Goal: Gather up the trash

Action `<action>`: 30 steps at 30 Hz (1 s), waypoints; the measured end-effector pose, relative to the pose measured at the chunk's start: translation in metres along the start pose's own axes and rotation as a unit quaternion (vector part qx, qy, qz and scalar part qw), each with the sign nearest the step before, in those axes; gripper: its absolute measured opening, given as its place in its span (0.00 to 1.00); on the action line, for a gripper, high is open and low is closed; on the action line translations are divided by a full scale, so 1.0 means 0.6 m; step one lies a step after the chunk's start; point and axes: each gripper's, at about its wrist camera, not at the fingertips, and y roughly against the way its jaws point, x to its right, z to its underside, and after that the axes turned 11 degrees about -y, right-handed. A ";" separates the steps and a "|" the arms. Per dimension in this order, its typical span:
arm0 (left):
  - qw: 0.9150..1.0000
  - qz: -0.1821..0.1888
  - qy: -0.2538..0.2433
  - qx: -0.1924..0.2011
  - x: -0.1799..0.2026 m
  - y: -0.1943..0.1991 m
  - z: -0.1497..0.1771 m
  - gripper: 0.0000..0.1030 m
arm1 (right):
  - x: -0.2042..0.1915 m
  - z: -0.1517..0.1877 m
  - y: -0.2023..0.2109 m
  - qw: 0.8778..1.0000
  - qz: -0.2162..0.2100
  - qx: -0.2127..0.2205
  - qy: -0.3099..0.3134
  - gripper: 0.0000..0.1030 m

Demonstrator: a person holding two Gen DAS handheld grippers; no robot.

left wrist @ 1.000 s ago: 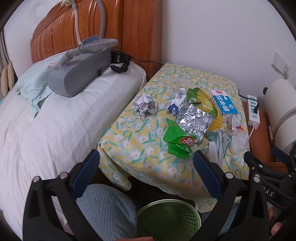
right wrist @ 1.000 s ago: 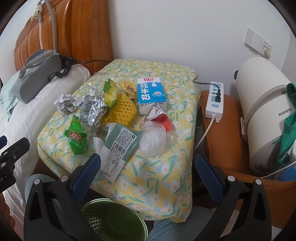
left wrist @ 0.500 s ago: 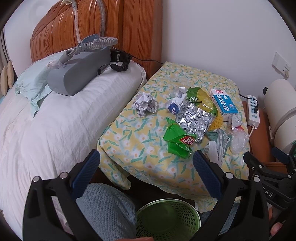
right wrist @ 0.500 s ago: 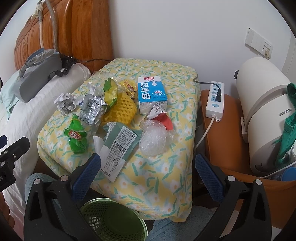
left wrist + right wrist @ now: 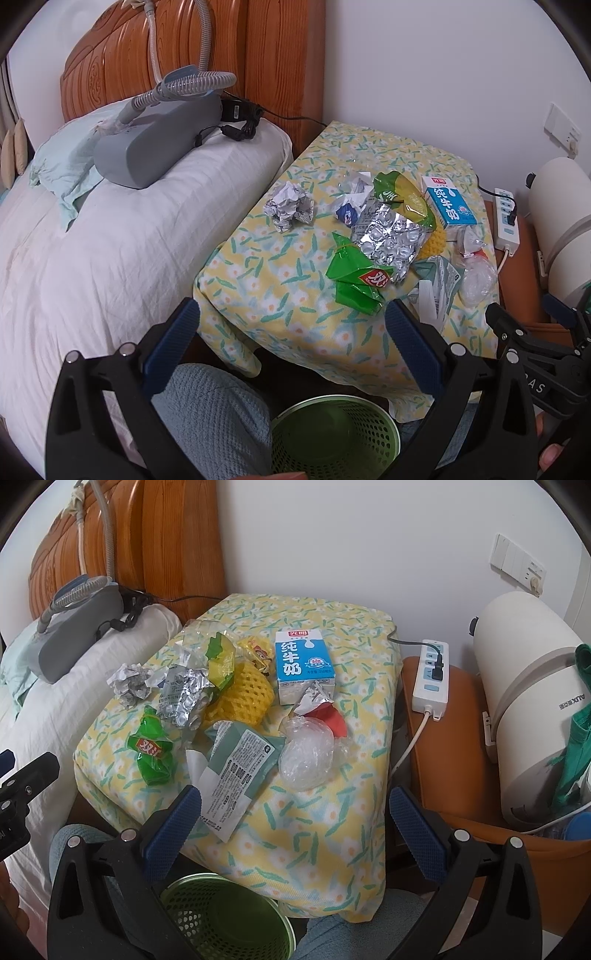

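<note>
Both the left gripper [image 5: 291,345] and right gripper [image 5: 293,825] hover with fingers spread apart, holding nothing, above the green wastebasket [image 5: 225,919], facing wrappers on the floral tablecloth [image 5: 325,834].

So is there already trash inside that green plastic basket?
No, the green plastic basket looks empty; only its bare mesh wall and bottom show.

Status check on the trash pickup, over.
Left gripper and right gripper open, empty, short of the table. Green wrapper, milk carton uncollected; green basket below. Nothing in the way.
</note>
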 end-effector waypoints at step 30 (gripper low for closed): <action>1.000 0.003 0.002 -0.004 -0.004 -0.003 -0.001 0.94 | 0.000 0.005 -0.007 1.000 0.000 -0.006 0.000 0.98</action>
